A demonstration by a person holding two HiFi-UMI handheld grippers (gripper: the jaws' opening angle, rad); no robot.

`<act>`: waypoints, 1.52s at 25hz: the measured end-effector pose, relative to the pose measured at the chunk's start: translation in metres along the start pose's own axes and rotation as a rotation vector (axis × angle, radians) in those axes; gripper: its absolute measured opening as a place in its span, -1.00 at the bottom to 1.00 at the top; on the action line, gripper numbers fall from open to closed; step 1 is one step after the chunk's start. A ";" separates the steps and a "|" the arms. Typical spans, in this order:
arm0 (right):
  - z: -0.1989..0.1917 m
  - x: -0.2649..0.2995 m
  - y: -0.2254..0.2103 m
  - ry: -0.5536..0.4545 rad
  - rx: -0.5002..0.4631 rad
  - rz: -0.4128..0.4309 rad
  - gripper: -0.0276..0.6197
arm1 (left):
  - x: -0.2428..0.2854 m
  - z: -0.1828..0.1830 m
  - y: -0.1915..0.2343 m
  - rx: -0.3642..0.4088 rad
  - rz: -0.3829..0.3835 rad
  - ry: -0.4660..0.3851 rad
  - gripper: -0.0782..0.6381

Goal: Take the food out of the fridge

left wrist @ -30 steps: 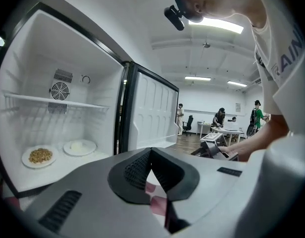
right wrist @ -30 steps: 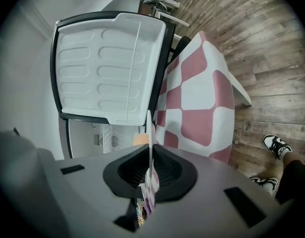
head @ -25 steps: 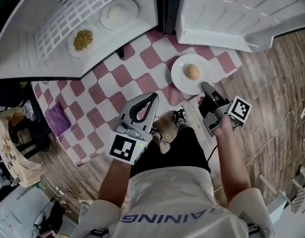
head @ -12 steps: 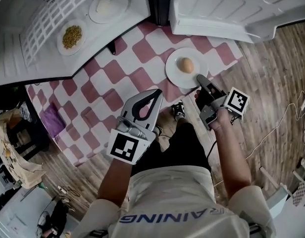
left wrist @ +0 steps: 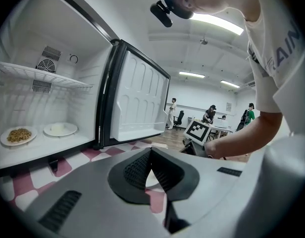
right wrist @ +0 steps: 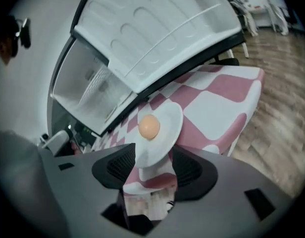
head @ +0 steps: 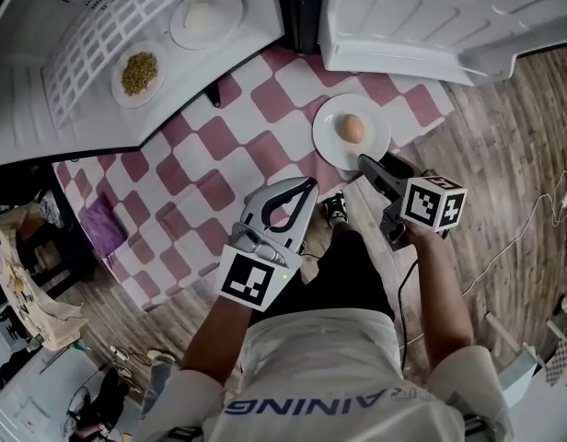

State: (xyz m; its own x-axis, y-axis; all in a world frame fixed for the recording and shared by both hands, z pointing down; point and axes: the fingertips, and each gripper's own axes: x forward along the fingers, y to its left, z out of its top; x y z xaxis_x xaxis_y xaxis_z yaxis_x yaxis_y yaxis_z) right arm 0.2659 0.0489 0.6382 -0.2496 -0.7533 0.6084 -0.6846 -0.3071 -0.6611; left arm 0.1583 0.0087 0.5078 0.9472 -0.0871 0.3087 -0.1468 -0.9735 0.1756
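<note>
Down at the open fridge (head: 63, 132), my right tool (right wrist: 152, 162) has just spread its jaws wide. The near rim of the white plate (head: 331, 144) carrying the egg (head: 353, 129) lies between the pads, which do not press on it. The plate sits on the checked cloth (head: 219, 155) on the floor, just outside the fridge door (head: 422, 17).

The risk I see is in backing out. If I drag the slanted tool away carelessly, a pad could hook the rim, tip the plate and send the egg rolling.

Two more dishes wait inside, a plate of yellow-brown food (head: 139, 74) and a plate of white food (head: 206, 17). My left tool (head: 307, 188) is closed on nothing, so driven in like that it would only shove them.

The right hand reaches forward, tool tilted down at the plate, marker cube up. The left hand holds its tool nearly level over the cloth, aimed toward the fridge.
</note>
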 end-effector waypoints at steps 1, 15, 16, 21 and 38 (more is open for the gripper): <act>-0.004 0.001 -0.001 0.034 -0.056 -0.018 -0.21 | 0.000 -0.001 -0.001 -0.001 -0.003 0.002 -0.76; -0.032 -0.014 0.001 0.230 -0.411 -0.123 -0.16 | -0.012 0.009 -0.005 -0.048 0.003 -0.022 -0.76; -0.028 -0.017 0.005 0.220 -0.424 -0.123 -0.16 | -0.014 0.013 -0.005 -0.047 0.006 -0.027 -0.76; 0.003 -0.029 0.046 0.065 -0.457 -0.078 -0.56 | -0.036 0.035 0.001 -0.021 0.045 -0.057 -0.76; 0.095 -0.023 0.284 -0.277 -0.721 0.294 -0.83 | -0.203 0.145 0.082 0.123 0.477 -0.250 -0.76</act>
State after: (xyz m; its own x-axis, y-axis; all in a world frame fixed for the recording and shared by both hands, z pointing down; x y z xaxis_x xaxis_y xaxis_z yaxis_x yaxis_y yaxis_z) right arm 0.1421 -0.0760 0.3949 -0.3733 -0.8900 0.2619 -0.9129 0.3020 -0.2747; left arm -0.0048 -0.0845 0.3242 0.8249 -0.5576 0.0936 -0.5560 -0.8300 -0.0442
